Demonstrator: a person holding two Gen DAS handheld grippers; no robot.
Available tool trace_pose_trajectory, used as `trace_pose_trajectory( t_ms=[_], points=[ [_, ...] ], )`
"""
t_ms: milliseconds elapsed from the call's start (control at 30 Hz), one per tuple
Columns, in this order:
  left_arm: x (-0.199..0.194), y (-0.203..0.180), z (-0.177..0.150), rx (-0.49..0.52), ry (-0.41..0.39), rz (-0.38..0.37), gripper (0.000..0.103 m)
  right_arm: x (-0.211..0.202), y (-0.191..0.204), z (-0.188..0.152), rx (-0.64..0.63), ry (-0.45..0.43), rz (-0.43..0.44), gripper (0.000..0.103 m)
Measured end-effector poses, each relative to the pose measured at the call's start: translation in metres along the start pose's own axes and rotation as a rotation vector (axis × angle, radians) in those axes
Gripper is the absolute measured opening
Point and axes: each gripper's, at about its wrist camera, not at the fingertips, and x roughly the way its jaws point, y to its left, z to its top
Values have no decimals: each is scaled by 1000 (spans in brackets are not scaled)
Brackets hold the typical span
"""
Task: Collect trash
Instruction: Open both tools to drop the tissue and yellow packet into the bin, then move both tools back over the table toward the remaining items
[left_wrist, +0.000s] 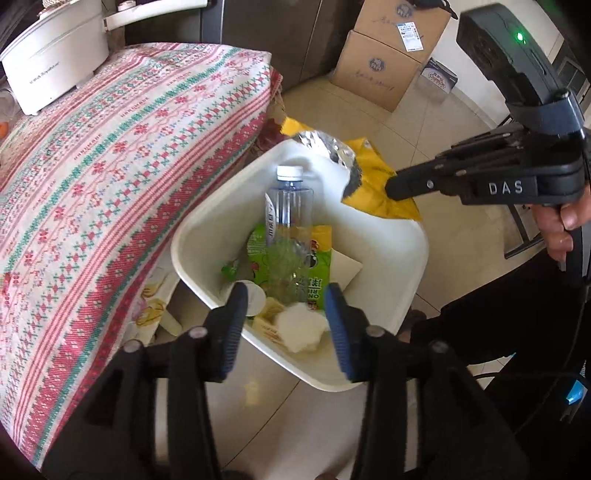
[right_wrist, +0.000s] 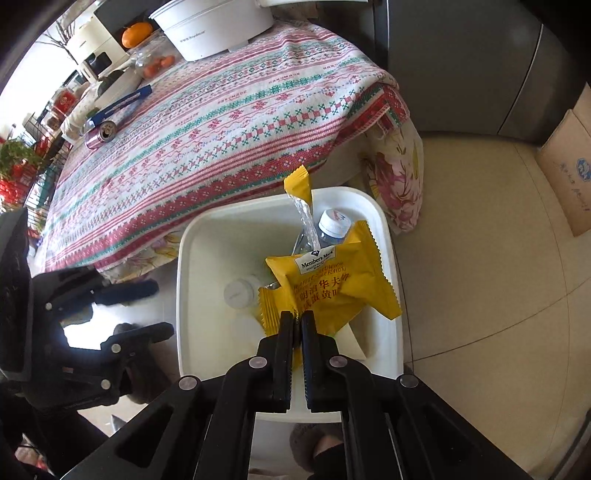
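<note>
The black plastic right gripper (left_wrist: 391, 188) is showing the white letters "DAS" on its body. The torn yellow foil snack wrapper (right_wrist: 325, 284) pinched in it is carrying a dark badge reading "Member's Mark", with red Chinese characters printed below. The red, green and white woven tablecloth (right_wrist: 221, 122) is repeating the word "HANDMADE" along its stripes. The green plastic snack packet (left_wrist: 314, 273) in the white plastic bin (left_wrist: 388, 266) is showing "ONION", upside down.
</note>
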Motion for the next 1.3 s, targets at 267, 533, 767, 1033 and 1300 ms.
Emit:
trace_pose_trajectory(
  t_ms=[267, 533, 767, 1033, 1300],
  points=[
    [-6, 15, -4, -32, -1, 25, 67, 6, 2, 0, -3, 31, -1, 11],
    [-11, 25, -9, -47, 3, 98, 82, 12, 5, 0, 25, 66, -5, 62],
    [-16, 38, -11, -73, 2, 125, 82, 8, 9, 8, 28, 47, -15, 68],
    [-35, 60, -10, -130, -40, 160, 83, 7, 16, 16, 34, 36, -24, 68],
    [-65, 108, -7, -240, -96, 229, 84, -3, 43, 40, 2, -20, -28, 68]
  ],
)
